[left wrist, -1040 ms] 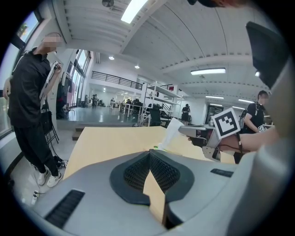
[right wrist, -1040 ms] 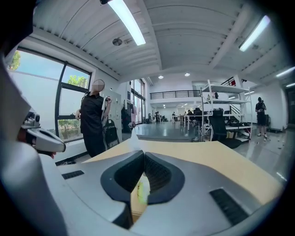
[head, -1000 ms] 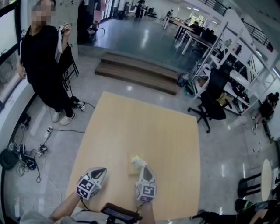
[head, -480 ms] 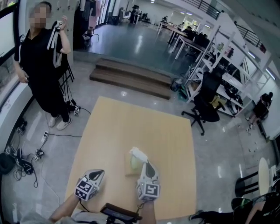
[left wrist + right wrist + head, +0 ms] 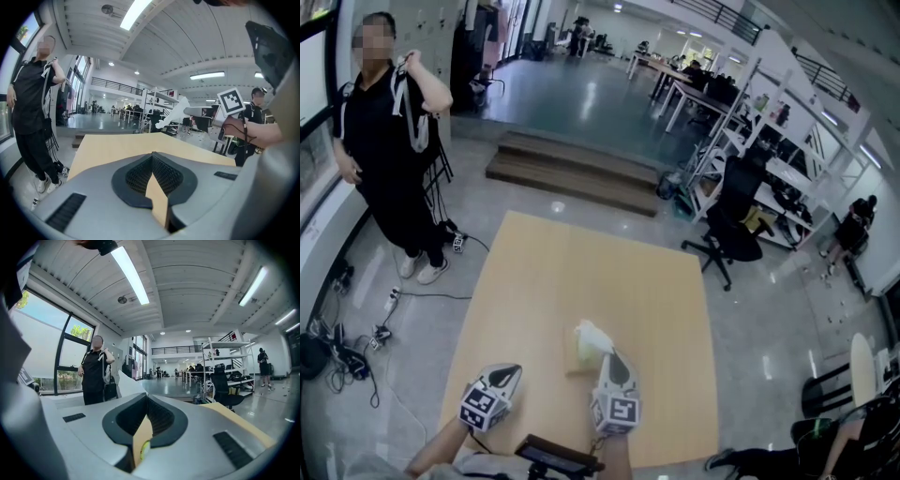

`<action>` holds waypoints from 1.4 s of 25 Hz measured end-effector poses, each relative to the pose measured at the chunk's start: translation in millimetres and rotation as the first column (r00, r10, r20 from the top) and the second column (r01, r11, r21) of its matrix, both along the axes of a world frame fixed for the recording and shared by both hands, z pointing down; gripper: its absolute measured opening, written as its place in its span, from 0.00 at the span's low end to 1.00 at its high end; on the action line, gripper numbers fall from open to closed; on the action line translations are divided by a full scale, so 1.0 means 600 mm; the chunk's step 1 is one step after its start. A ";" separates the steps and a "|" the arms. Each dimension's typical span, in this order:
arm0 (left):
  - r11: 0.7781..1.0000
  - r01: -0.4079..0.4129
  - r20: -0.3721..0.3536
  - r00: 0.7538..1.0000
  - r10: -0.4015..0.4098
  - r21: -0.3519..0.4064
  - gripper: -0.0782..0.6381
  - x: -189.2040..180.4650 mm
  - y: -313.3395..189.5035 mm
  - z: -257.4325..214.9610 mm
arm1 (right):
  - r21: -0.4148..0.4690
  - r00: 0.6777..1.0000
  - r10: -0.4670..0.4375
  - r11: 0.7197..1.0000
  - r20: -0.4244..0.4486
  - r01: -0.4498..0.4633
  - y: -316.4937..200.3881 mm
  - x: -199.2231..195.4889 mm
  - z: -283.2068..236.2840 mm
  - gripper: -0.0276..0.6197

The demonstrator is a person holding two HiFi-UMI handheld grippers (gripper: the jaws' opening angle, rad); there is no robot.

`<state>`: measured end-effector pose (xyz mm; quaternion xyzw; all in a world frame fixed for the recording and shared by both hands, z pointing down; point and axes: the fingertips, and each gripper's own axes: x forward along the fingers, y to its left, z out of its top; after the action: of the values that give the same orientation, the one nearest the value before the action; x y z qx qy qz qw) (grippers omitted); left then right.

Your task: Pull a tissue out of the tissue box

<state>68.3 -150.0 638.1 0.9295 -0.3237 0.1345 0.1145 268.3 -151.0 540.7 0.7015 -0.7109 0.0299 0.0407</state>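
Note:
In the head view a yellowish-green tissue box (image 5: 579,354) lies on the wooden table (image 5: 581,272) near its front edge. A white tissue (image 5: 590,334) stands up out of the box, pinched by my right gripper (image 5: 609,354), which is shut on it just above the box. In the left gripper view the tissue (image 5: 174,111) hangs from the right gripper (image 5: 186,111) in the air over the table. In the right gripper view a white tissue corner (image 5: 123,386) pokes past the shut jaws. My left gripper (image 5: 514,371) hovers left of the box, shut and holding nothing.
A person in black (image 5: 389,141) stands on the floor beyond the table's far left corner. Cables (image 5: 356,328) lie on the floor to the left. A black office chair (image 5: 736,220) and shelving stand to the right. A dark device (image 5: 558,455) sits at the table's near edge.
My right gripper has risen with the tissue, which now stands taller out of the box. The left gripper has barely moved. The standing person has raised both arms.

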 end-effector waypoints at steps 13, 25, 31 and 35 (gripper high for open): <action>1.000 -0.010 -0.016 1.000 0.011 0.011 0.12 -0.002 0.010 -0.003 | -0.022 0.999 0.043 0.999 0.007 -0.042 0.080 -0.005 0.020 0.05; 1.000 -0.012 -0.015 1.000 0.012 0.014 0.12 0.002 0.011 -0.008 | -0.025 0.995 0.084 0.996 0.060 -0.083 0.151 -0.004 0.053 0.05; 1.000 -0.020 -0.016 1.000 0.020 0.018 0.12 0.003 0.012 -0.009 | -0.059 0.992 0.078 0.996 0.103 -0.072 0.176 -0.022 0.074 0.05; 1.000 -0.022 -0.007 1.000 0.022 0.012 0.12 0.001 0.015 -0.006 | -0.076 0.988 0.088 0.994 0.127 -0.078 0.193 -0.031 0.084 0.05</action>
<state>69.2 -141.0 634.4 0.9342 -0.3137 0.1306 0.1086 250.0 -35.0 591.2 0.7252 -0.6806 0.1025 0.0179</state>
